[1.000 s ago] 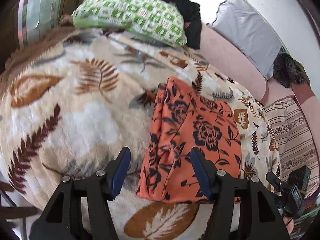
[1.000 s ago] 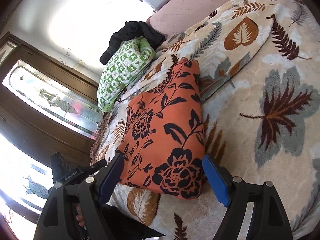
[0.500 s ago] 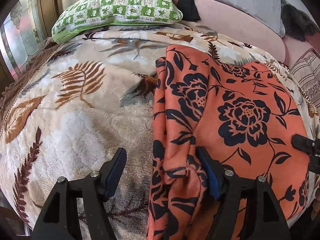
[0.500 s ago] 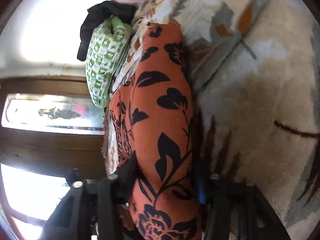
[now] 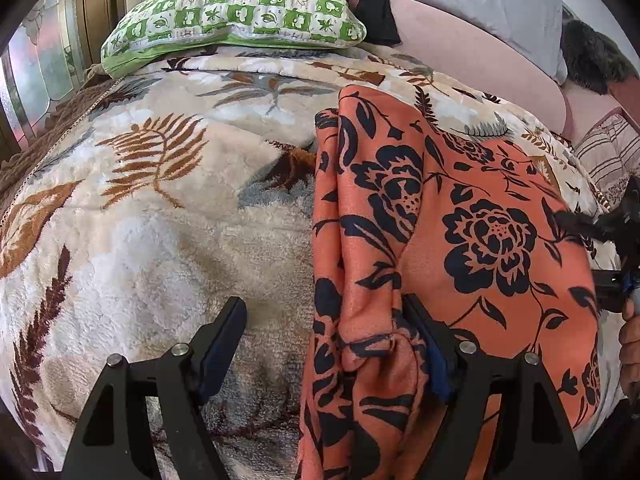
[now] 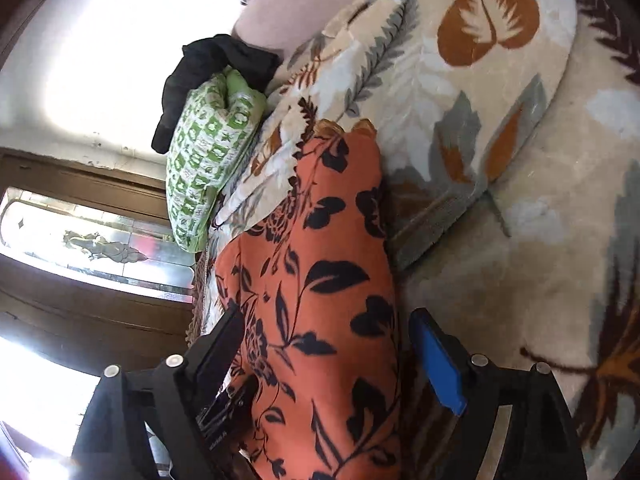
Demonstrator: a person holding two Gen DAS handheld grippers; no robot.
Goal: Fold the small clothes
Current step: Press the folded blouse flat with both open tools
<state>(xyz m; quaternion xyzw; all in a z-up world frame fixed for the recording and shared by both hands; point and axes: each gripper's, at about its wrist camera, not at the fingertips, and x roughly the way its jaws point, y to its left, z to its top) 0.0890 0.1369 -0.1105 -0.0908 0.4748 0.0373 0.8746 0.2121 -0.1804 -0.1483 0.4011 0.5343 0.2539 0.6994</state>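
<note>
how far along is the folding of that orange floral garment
Done: the orange floral garment lies on the leaf-print blanket, apparently folded lengthwise. In hand: the left tool and right tool, jaws just opening, straddle its near corners without pinching. Left: gripping and the crosswise fold.

Leaf-print blanket (image 5: 152, 208), green pillow (image 5: 240, 8), bright window (image 6: 92, 244)

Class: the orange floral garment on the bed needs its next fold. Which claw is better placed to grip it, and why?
Right claw: its open jaws straddle the orange garment. Left claw has only the bunched edge against one finger, mostly blanket between.
</note>
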